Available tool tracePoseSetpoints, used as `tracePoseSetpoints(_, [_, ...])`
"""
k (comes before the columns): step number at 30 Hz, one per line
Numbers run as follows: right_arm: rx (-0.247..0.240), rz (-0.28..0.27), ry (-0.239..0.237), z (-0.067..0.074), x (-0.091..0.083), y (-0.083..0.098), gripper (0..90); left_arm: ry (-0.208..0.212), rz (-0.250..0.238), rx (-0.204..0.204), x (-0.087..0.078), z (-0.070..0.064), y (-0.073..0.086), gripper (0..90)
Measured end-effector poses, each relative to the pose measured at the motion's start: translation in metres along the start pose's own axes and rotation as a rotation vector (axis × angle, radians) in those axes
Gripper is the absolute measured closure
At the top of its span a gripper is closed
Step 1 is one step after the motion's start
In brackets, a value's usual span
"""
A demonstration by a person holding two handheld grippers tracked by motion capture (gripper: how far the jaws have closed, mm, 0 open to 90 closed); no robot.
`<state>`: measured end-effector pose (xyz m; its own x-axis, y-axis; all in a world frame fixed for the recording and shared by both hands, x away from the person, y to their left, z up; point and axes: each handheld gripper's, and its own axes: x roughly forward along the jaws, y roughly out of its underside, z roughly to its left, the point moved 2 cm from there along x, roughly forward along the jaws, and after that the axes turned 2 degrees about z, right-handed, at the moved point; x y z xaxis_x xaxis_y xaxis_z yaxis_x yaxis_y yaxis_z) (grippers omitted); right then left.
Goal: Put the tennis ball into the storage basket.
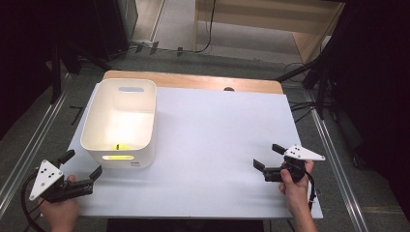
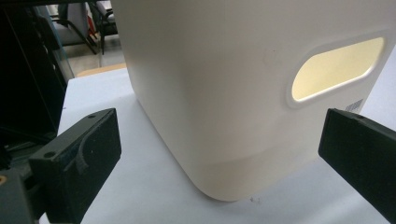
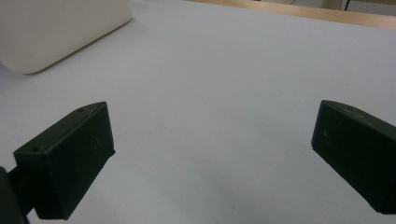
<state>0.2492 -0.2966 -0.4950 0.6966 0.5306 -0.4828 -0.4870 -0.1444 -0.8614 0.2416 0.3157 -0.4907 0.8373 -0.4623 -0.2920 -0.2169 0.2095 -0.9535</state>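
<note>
The cream rectangular plastic tub (image 1: 121, 121) stands on the white bench (image 1: 217, 145), its near corner just ahead of the left gripper (image 1: 83, 164), jaws wide apart and empty. A small yellow object (image 1: 118, 146) lies inside. The right gripper (image 1: 267, 157) hovers well apart, jaws spread, holding nothing.

White plastic bin (image 1: 121, 123): rectangular, rounded corners, open top, upright, 1 oval handle slot in each short wall; it sits flat on the white tabletop (image 1: 217, 145) near the far-left corner, long axis running near-to-far, its near wall well short of the near edge. Inside, a small yellow object (image 1: 119, 146) lies on the bin floor against the near wall, lit yellow through the near slot; too small to tell its shape. In the left gripper view the bin's near corner (image 2: 224, 116) is close up, smooth and off-white, with a barcode sticker (image 2: 355, 104) just below the slot.
</note>
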Motion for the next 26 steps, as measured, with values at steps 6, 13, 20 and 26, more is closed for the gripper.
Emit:
tracePoseSetpoints(6, [0.014,-0.006,0.019,-0.007,-0.008,0.011,0.0,0.001,-0.002,0.0,0.0,0.0,0.0,0.0])
tracePoseSetpoints(13, [0.028,-0.001,0.05,-0.014,-0.016,0.022,0.0,-0.001,0.0,0.0,0.0,0.0,0.0,0.0])
tracePoseSetpoints(20, [0.044,-0.013,0.072,-0.017,-0.023,0.031,0.0,0.004,-0.004,0.0,0.0,0.001,0.0,0.0])
tracePoseSetpoints(26, [0.035,-0.007,0.082,-0.016,-0.024,0.034,0.0,0.002,-0.004,-0.003,0.0,0.001,0.0,0.0])
